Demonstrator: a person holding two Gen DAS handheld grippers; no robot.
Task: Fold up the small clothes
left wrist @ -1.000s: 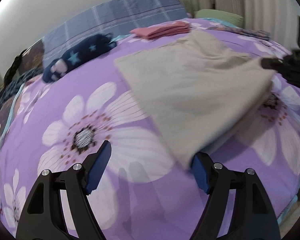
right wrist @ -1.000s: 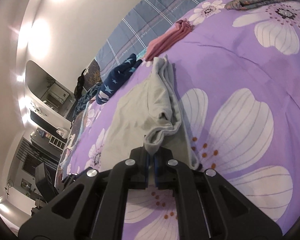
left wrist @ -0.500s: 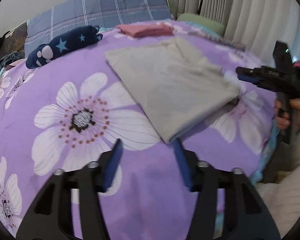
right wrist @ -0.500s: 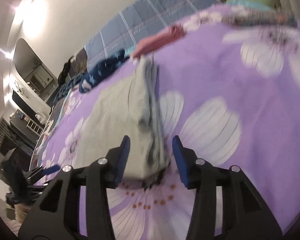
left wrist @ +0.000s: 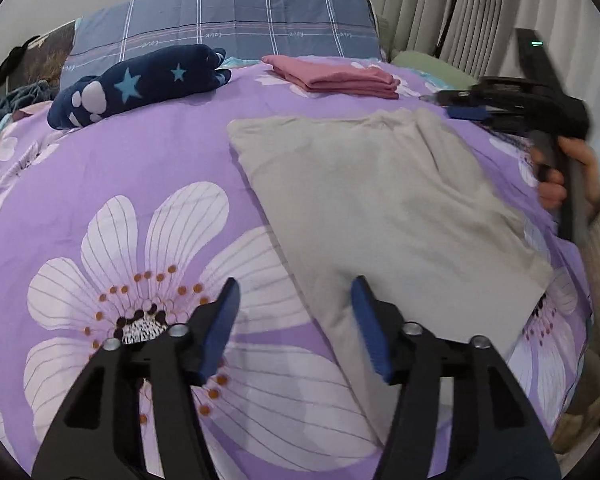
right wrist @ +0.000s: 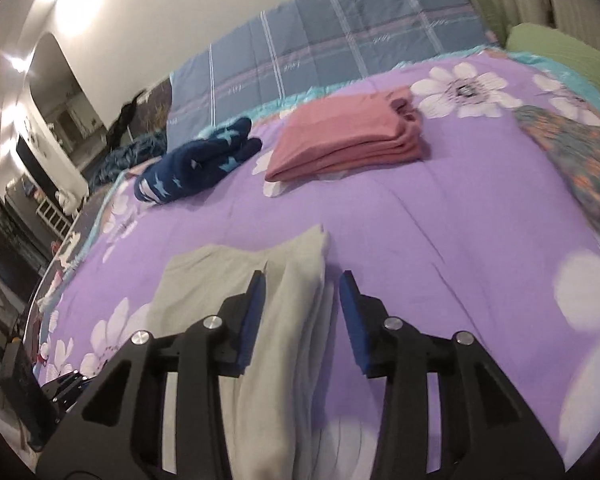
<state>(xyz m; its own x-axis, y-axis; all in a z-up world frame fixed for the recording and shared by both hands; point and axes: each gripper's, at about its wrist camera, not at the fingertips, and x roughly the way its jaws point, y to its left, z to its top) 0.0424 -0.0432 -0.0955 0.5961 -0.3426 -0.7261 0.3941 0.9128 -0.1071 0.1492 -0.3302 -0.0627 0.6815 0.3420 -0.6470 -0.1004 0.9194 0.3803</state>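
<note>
A grey garment [left wrist: 384, 216] lies folded flat on the purple flowered bedspread [left wrist: 148, 184]. My left gripper [left wrist: 296, 300] is open and empty, hovering over the garment's near left edge. My right gripper [right wrist: 302, 292] is open and empty above the garment's folded right edge [right wrist: 296, 320]. It also shows in the left wrist view [left wrist: 472, 106], held in a hand at the far right beyond the garment.
A folded pink garment [left wrist: 332, 76] and a navy star-patterned plush [left wrist: 140, 84] lie near the blue plaid pillow [left wrist: 224, 20]. A patterned multicolour cloth [right wrist: 572, 156] lies at the right. The bed's edge is near at the lower right.
My right gripper let go of the grey garment's corner and moved up along its right edge. The garment now lies flat. My left gripper drew back and turned toward it.
</note>
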